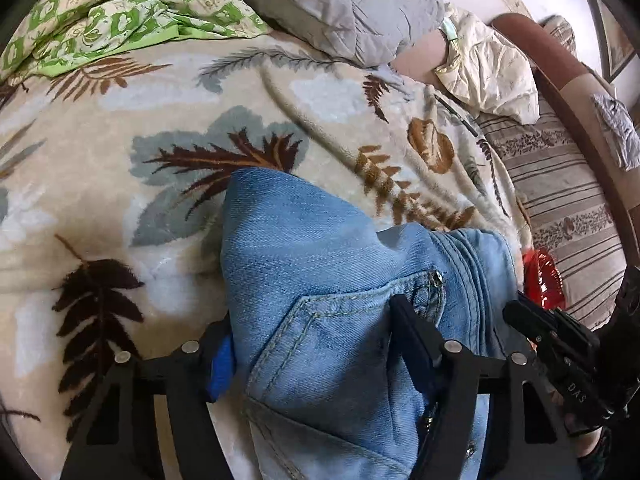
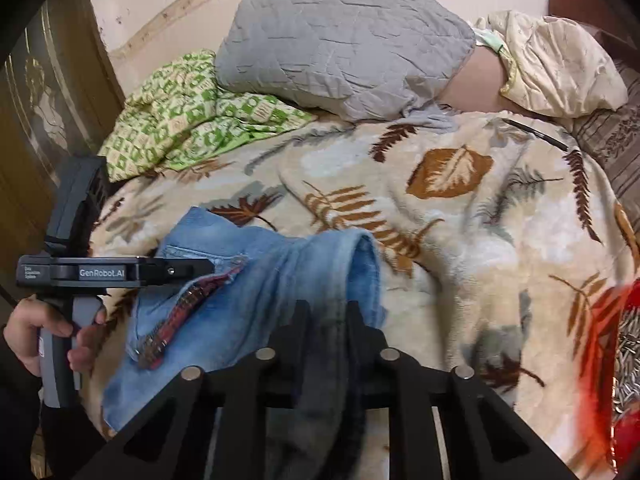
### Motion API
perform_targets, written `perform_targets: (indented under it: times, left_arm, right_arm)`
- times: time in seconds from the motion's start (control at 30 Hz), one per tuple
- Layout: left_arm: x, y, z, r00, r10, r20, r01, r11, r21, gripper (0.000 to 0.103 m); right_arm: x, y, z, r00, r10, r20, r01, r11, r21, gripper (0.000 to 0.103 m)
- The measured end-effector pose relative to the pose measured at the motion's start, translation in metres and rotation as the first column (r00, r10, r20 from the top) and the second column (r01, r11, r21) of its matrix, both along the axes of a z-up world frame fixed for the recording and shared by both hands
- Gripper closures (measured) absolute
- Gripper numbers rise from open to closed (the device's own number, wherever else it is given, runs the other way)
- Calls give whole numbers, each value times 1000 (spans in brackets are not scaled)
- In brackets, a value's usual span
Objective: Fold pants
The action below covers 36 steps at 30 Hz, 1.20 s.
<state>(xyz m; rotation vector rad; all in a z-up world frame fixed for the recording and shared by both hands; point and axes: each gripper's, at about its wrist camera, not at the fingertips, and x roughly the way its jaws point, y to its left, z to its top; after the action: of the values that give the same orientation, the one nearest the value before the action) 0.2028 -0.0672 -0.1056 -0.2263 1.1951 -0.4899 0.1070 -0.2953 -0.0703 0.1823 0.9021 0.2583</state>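
Note:
Light blue jeans [image 1: 320, 264] lie bunched on a leaf-patterned blanket [image 1: 120, 128]. My left gripper [image 1: 316, 332] has its fingers wide apart on either side of the waistband and pocket; denim fills the gap, so a grip cannot be judged. In the right wrist view the jeans [image 2: 256, 280] lie at lower left, with a dark red inner waistband showing. My right gripper [image 2: 326, 312] is shut on a dark fold of the jeans. The left gripper [image 2: 192, 266], held by a hand, reaches in from the left over the waistband.
A grey quilted pillow [image 2: 344, 48], a green checked cloth [image 2: 180, 120] and a cream pillow [image 2: 560, 64] lie at the far side. A red packet [image 2: 616, 360] sits at the right edge. A pen [image 2: 536, 132] lies on the blanket. A striped sofa cushion [image 1: 560, 200] is to the right.

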Motion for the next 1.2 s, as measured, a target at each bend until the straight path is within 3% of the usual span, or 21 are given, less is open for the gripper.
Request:
perform_targets:
  times: [0.17, 0.43, 0.53, 0.6, 0.67, 0.7, 0.73, 0.77, 0.97, 1.0, 1.07, 1.1, 1.13, 1.17, 1.2]
  left_arm:
    - [0, -1, -4, 1000, -7, 4, 7, 1000, 14, 34]
    - [-2, -4, -4, 1000, -10, 19, 9, 999, 45, 34]
    - [-6, 0, 2, 1000, 6, 23, -6, 1000, 1, 33]
    - [-7, 4, 8, 999, 20, 26, -19, 1000, -11, 26]
    - [-8, 7, 14, 998, 33, 49, -32, 999, -18, 16]
    - [-8, 10, 20, 997, 38, 66, -36, 999, -32, 11]
    - [-7, 12, 23, 997, 40, 71, -37, 998, -42, 9]
    - [-5, 13, 25, 996, 46, 71, -42, 998, -50, 5]
    - [21, 22, 12, 994, 106, -11, -107, 992, -63, 4]
    - [24, 23, 7, 994, 110, -27, -112, 991, -75, 4]
    - [28, 23, -1, 993, 109, -53, -113, 990, -89, 4]
    - [28, 23, -3, 993, 107, -56, -112, 990, -91, 10]
    - [28, 22, -6, 993, 99, -59, -104, 990, -92, 21]
    - [28, 20, -10, 995, 77, -70, -83, 992, -97, 54]
    - [26, 20, -11, 995, 75, -66, -81, 993, -90, 58]
  right_arm:
    - [0, -10, -15, 999, -18, -45, 19, 1000, 4, 88]
    - [-4, -6, -9, 1000, -17, -24, 16, 1000, -25, 88]
    - [-7, -14, -3, 1000, -24, -6, 24, 999, 28, 87]
    - [-3, -25, -1, 1000, -17, -21, 20, 992, 121, 86]
    - [5, -31, -2, 998, -10, -63, 22, 982, 185, 79]
    - [10, -33, -3, 997, -9, -78, 24, 979, 202, 59]
    - [14, -32, -2, 997, 2, -82, 16, 977, 214, 25]
    - [17, -31, -2, 997, 13, -75, 4, 974, 226, 15]
    - [45, -15, 3, 998, 46, -53, -31, 967, 252, 13]
    - [51, -12, 1, 996, 53, -66, -35, 967, 253, 16]
    - [67, -8, -10, 990, 82, -118, -46, 959, 281, 45]
    - [72, -7, -15, 986, 89, -138, -47, 958, 285, 81]
    - [76, -6, -21, 982, 100, -162, -50, 957, 286, 89]
    - [75, -6, -25, 981, 105, -160, -55, 954, 294, 92]
    - [72, -7, -28, 982, 107, -154, -58, 954, 295, 98]
